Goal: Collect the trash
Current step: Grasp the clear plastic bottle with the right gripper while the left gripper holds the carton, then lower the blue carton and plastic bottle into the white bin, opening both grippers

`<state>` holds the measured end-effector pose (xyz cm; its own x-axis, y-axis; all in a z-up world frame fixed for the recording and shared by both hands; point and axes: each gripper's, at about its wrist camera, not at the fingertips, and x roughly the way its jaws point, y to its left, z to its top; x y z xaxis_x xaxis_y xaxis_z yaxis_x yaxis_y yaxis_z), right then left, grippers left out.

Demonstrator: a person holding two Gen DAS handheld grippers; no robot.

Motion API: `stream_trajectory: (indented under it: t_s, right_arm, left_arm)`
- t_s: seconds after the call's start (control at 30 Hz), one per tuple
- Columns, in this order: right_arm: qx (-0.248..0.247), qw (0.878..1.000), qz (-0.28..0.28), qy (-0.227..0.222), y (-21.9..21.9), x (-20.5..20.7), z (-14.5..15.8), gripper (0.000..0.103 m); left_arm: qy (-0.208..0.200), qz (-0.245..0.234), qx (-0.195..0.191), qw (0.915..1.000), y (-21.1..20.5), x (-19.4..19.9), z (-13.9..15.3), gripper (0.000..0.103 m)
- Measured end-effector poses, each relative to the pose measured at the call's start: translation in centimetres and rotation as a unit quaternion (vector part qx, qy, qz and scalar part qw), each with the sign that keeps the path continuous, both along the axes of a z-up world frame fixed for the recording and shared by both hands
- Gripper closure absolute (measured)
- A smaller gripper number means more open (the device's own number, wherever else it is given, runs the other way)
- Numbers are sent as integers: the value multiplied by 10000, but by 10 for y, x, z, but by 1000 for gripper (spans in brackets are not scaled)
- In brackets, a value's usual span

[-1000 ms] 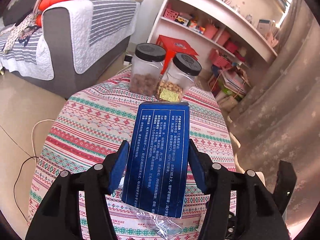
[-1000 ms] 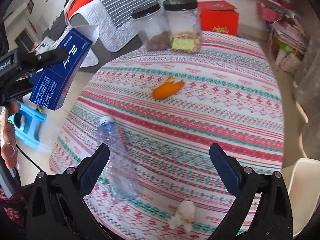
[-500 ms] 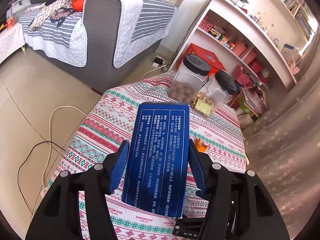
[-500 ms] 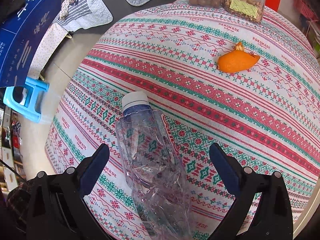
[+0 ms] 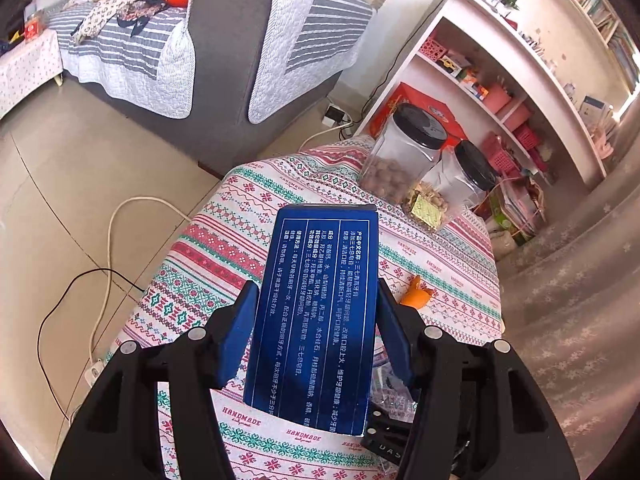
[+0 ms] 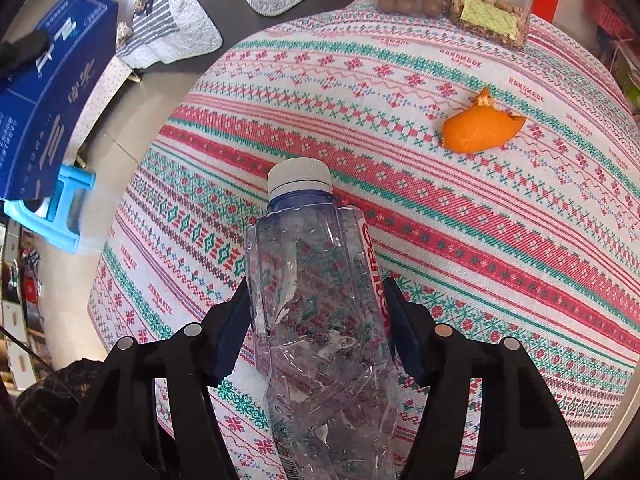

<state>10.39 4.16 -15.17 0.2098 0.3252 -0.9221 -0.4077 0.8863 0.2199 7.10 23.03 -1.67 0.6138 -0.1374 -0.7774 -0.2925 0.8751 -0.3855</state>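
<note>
A crushed clear plastic bottle point(image 6: 316, 320) with a white cap lies on the patterned tablecloth point(image 6: 440, 216). My right gripper point(image 6: 315, 280) straddles it; its jaws are closing and both pads touch the bottle's sides. An orange peel point(image 6: 480, 132) rests farther back on the cloth, also seen as the orange peel point(image 5: 416, 296) in the left wrist view. My left gripper point(image 5: 316, 284) is shut on a blue cardboard box point(image 5: 320, 312) with white print, held above the table's near edge. The same blue box point(image 6: 44, 92) shows at the far left of the right wrist view.
Two black-lidded clear jars point(image 5: 404, 156) point(image 5: 452, 188) stand at the table's far edge. A grey sofa point(image 5: 224, 60) and white shelves point(image 5: 500, 80) lie beyond. Cables point(image 5: 108, 240) run over the floor, and a light blue stool point(image 6: 60, 212) stands left of the table.
My right gripper dropped down over the bottle and its wide jaws closed in onto the bottle's sides. My left gripper swung sideways with the blue box still in it.
</note>
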Motion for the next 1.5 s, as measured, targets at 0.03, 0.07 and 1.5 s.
stream_trajectory:
  t_s: [0.03,0.07,1.5]
  right_arm:
    - [67,9999,-77,-82,-3,1,6,42]
    - [134,9996,-157,-173,-8,3,14,42]
    - [-656,8661,-3472,-3535,-311,-101,185,41]
  left_arm:
    - [-9,8,-12,10000,0,0,0,46]
    - [-21,14,-23,10000,0,0,0,46]
    - [-1346,-1589,-788,9749,-194,14,63,46]
